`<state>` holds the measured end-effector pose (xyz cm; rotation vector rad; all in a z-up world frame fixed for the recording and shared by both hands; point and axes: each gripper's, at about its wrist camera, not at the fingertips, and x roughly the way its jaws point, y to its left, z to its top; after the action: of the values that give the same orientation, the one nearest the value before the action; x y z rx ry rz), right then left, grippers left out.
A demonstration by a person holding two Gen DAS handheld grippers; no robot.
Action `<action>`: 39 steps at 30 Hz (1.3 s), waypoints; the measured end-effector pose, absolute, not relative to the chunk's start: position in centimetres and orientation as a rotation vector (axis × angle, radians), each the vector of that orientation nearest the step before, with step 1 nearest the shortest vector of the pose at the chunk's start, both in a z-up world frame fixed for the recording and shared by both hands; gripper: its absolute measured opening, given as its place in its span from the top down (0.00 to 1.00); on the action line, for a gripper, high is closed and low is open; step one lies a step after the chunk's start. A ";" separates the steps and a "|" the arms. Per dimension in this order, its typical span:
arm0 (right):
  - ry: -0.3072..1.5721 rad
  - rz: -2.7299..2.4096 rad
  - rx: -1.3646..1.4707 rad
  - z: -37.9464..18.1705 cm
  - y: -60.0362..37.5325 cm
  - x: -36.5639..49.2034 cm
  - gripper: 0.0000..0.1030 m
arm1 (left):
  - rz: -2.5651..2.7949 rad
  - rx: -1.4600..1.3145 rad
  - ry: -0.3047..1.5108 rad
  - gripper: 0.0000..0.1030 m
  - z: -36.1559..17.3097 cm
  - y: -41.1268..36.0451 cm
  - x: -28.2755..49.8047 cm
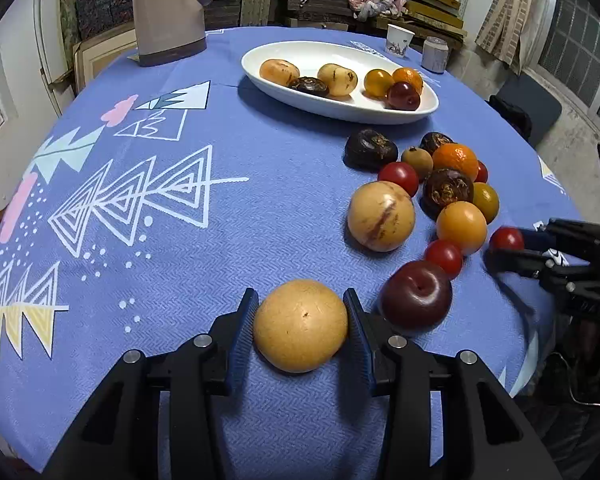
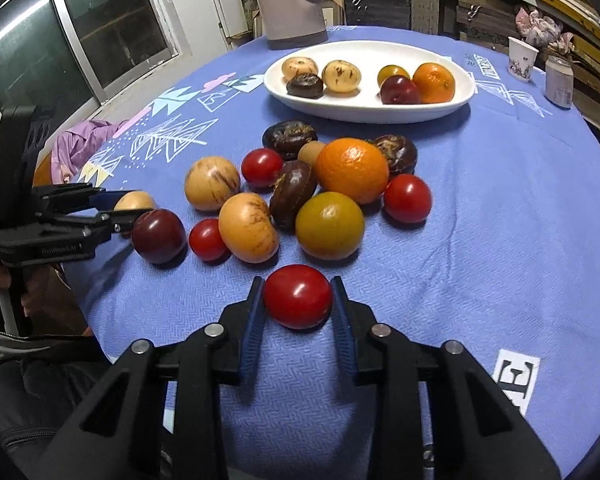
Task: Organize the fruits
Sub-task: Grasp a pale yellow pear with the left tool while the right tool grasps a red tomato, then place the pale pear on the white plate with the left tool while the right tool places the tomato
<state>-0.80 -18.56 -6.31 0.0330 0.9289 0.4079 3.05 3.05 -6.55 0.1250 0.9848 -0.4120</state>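
Observation:
My left gripper [image 1: 301,310] is shut on a round tan fruit [image 1: 300,326] low over the blue tablecloth; it also shows in the right wrist view [image 2: 134,201]. My right gripper [image 2: 298,298] is shut on a red tomato [image 2: 298,296], seen in the left wrist view [image 1: 507,239] at the right. A pile of fruit lies between them: a dark plum [image 1: 417,295], an orange [image 2: 352,171], a yellow-green fruit [image 2: 329,226], tan melons [image 2: 212,183] and dark brown ones [image 2: 290,139]. A white oval dish [image 2: 466,94] at the back holds several fruits.
A tall beige jug [image 1: 168,8] stands at the back left. A paper cup [image 2: 522,59] and a small jar [image 2: 559,83] stand at the back right. A purple cloth [image 2: 84,142] lies past the table's left edge. Shelves and a window surround the round table.

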 end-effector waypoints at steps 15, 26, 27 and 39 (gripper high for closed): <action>0.753 0.379 0.029 1.5 -20.9 3.0 0.69 | -0.396 0.108 0.849 0.57 1.8 0.2 8.6; 0.846 0.420 -0.042 -0.2 -16.9 14.4 0.69 | -0.380 0.012 0.921 0.57 1.1 -6.1 22.3; 0.859 0.420 -0.040 -0.6 -16.8 15.2 0.69 | -0.374 0.014 0.930 0.57 0.9 -6.4 23.0; 0.923 0.425 0.001 -3.7 -17.0 18.7 0.68 | -0.361 0.041 0.983 0.57 -2.3 -8.1 27.1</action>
<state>18.73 -16.99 -3.73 0.0011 0.9234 0.4249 27.14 -8.06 -2.33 0.0409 0.9833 -0.3611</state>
